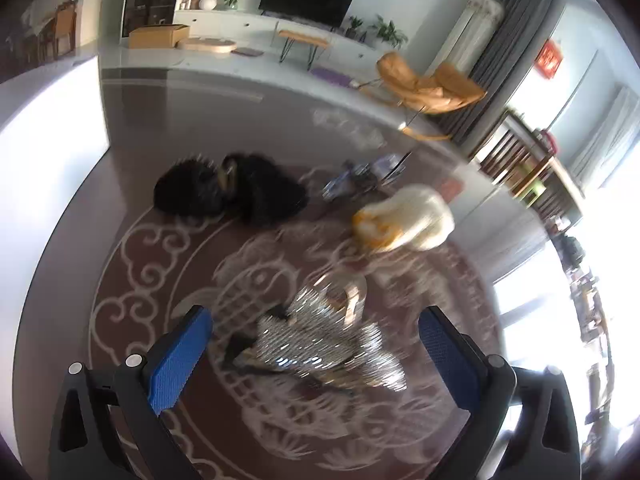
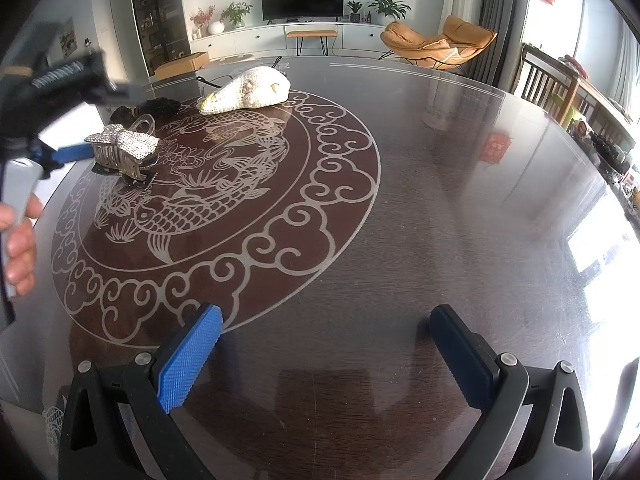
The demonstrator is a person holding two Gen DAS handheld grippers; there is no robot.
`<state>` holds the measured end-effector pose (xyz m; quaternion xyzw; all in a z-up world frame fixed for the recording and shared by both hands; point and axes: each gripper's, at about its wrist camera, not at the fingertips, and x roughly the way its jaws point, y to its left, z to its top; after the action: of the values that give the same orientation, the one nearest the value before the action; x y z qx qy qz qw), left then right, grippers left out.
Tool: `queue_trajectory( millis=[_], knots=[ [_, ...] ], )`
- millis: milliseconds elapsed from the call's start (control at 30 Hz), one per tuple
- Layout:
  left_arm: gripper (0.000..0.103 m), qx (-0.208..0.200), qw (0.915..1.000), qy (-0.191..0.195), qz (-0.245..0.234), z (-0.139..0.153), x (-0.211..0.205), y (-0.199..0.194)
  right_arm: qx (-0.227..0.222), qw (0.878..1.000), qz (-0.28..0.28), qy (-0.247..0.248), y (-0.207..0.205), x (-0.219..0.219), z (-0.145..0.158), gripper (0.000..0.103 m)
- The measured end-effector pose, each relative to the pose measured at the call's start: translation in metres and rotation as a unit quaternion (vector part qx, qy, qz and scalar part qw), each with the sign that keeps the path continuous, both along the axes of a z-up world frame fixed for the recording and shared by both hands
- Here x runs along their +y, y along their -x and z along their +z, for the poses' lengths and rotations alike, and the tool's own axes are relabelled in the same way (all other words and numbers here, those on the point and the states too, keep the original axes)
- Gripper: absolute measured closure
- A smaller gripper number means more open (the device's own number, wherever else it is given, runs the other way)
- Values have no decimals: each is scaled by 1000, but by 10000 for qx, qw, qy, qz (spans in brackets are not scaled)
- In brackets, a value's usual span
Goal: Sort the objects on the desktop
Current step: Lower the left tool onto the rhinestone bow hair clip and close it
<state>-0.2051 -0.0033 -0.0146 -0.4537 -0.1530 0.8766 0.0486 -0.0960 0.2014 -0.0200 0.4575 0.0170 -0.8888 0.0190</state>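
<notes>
**Left wrist view blurred over the hair claw**

Left wrist view showed the left gripper spread wide around the rhinestone hair claw on the round table, a black furry item beyond. Only the right wrist view showed the claw sharply, beside a blue finger, with the cream knitted pouch. The right gripper gaped, empty. Items behind the pouch were smeared.

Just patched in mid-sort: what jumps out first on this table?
A glittery silver hair clip sits on the fish pattern of the dark round table, right between the open left tongs. Beyond it lie a cream knitted pouch and a black fuzzy item. The right tongs hang open over bare tabletop.
</notes>
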Motion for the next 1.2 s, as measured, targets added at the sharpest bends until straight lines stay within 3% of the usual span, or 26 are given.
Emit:
queue_trajectory(
  millis=[233,333,500,567,667,767,867,900,967,1033,1200],
  knots=[
    [0,128,9990,435,-6,-4,-29,-20,0,10000,0,0,0,0,0,0],
    [0,159,9994,287,-78,0,-35,-20,1,10000,1,0,0,0,0,0],
    [0,6,9983,66,-580,-5,-5,-7,1,10000,0,0,0,-1,0,0],
    [0,13,9979,341,-543,-9,9,-1,1,10000,0,0,0,0,0,0],
    [0,-113,9944,1052,-19,-20,21,12,1,10000,0,0,0,0,0,0],
    [0,-141,9907,1338,205,-27,21,20,2,10000,0,-1,0,0,0,0],
    [0,-99,9922,1238,72,-27,18,23,1,10000,1,-1,0,0,0,0],
    [4,-4,9929,1188,-34,-26,16,22,2,10000,1,-1,0,-1,0,0],
    [23,152,9917,1256,-247,-24,11,16,1,10000,1,-1,0,0,0,0],
    [29,244,9910,1237,-449,-24,6,8,1,10000,1,-1,0,-1,0,0],
    [29,313,9897,1184,-742,-25,-11,-29,1,10000,2,-1,0,-1,0,0]
  ],
)
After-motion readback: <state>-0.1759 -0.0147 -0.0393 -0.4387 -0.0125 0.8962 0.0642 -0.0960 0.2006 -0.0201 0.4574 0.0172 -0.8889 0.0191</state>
